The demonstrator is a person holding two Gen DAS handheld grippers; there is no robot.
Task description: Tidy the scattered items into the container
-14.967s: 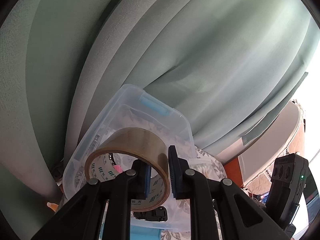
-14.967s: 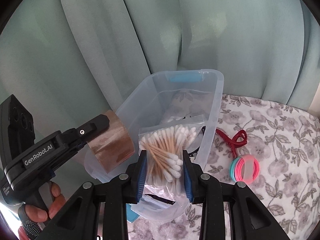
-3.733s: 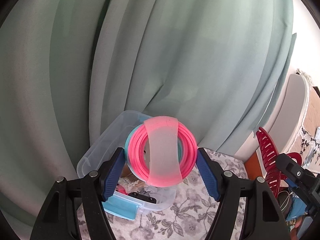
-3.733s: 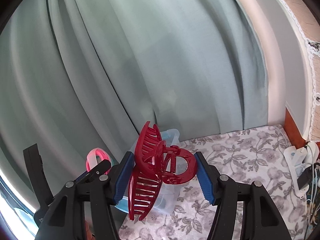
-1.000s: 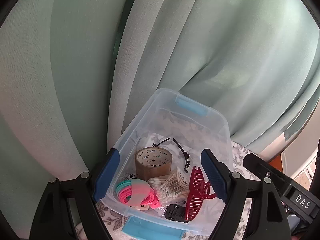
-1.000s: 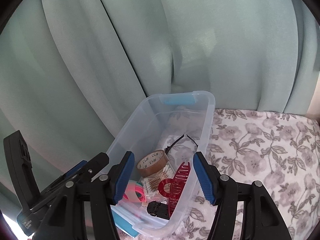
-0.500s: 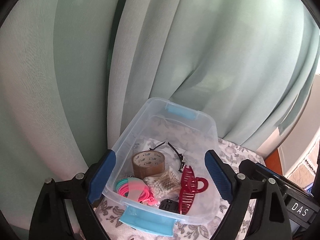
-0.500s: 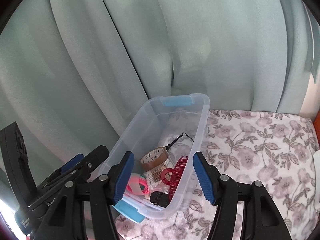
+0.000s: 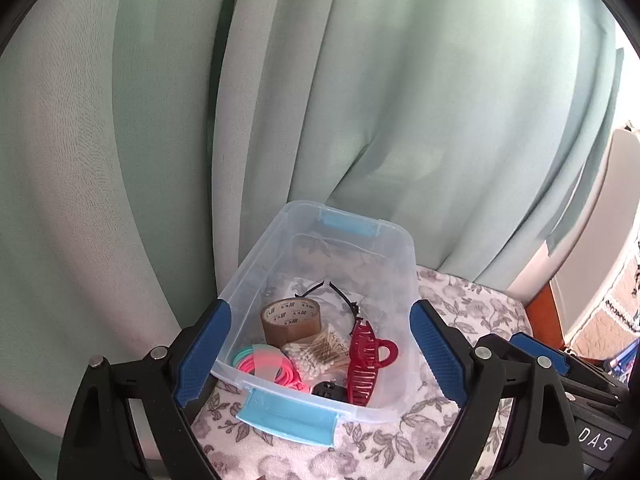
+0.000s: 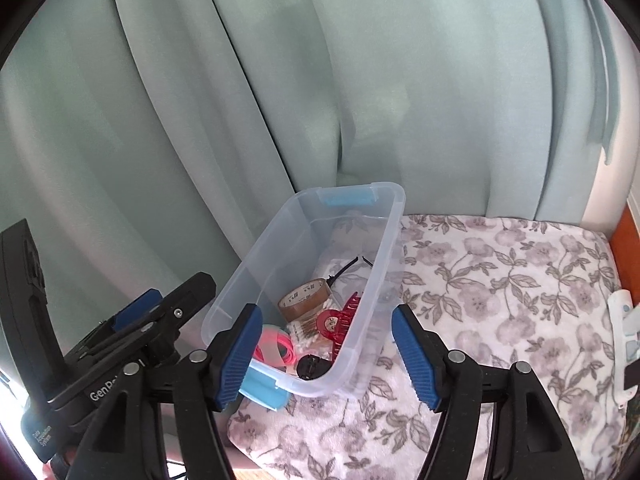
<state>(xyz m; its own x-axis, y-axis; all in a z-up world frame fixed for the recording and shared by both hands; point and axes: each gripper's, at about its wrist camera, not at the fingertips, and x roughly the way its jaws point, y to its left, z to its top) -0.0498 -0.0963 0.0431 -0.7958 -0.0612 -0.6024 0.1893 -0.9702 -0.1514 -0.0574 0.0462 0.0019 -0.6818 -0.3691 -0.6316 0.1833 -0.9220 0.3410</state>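
The container [image 9: 402, 240], in the left wrist view, sits on the floral cloth [image 9: 460, 308] by the curtain, now holding tape roll [image 9: 291, 318], hair ties [image 9: 264, 366], cotton swabs [image 9: 316, 350] and red claw clip [image 9: 366, 360] (both last items were carried seconds ago), so tidying looks finished. The left hand-held gripper [image 9: 320, 356] stands wide, its jaws having just opened further, empty.

In the right wrist view, no items remain on the cloth; the right hand-held gripper [image 10: 326, 352] has just widened, holding nothing.
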